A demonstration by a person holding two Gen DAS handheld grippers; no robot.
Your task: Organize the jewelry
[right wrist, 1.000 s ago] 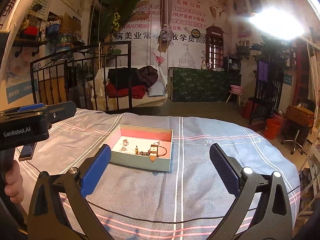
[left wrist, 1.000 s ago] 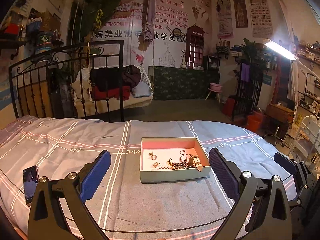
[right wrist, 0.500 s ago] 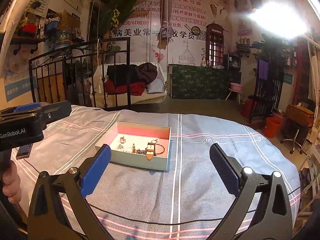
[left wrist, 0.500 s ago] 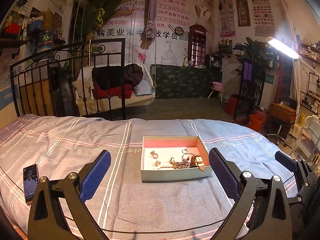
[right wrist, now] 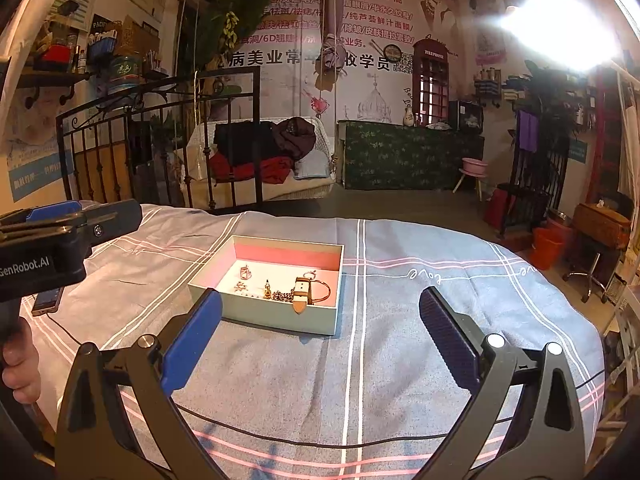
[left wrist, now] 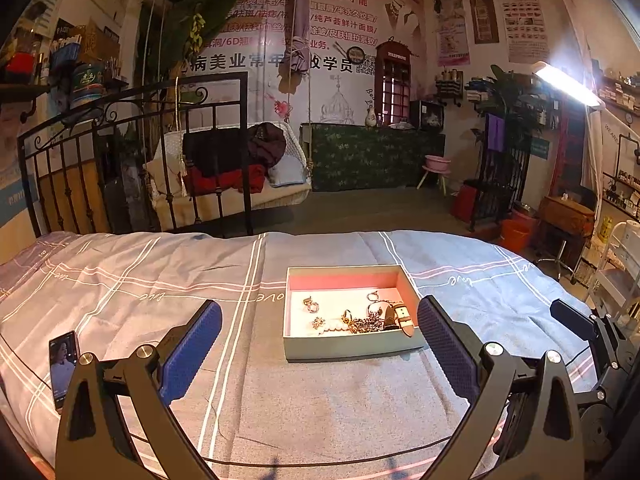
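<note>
A pale green box with a pink inside (left wrist: 352,350) (right wrist: 276,322) sits on the grey checked bed cover. It holds earrings (left wrist: 311,306), a beaded chain (left wrist: 360,324) and a tan watch strap (left wrist: 402,316) (right wrist: 301,294). My left gripper (left wrist: 320,344) is open and empty, just short of the box's near wall. My right gripper (right wrist: 320,336) is open and empty, near the box's right corner. The left gripper's body (right wrist: 52,240) shows at the left of the right wrist view.
A phone (left wrist: 62,364) with a lit screen lies on the cover at the left, with a cable. A black cable (right wrist: 340,442) runs across the near cover. A black iron bed rail (left wrist: 132,152) stands behind. The right gripper's body (left wrist: 592,344) is at the right edge.
Both grippers have drawn slightly nearer the box and lowered a little. Both stay open and empty. The jewelry in the box has not moved.
</note>
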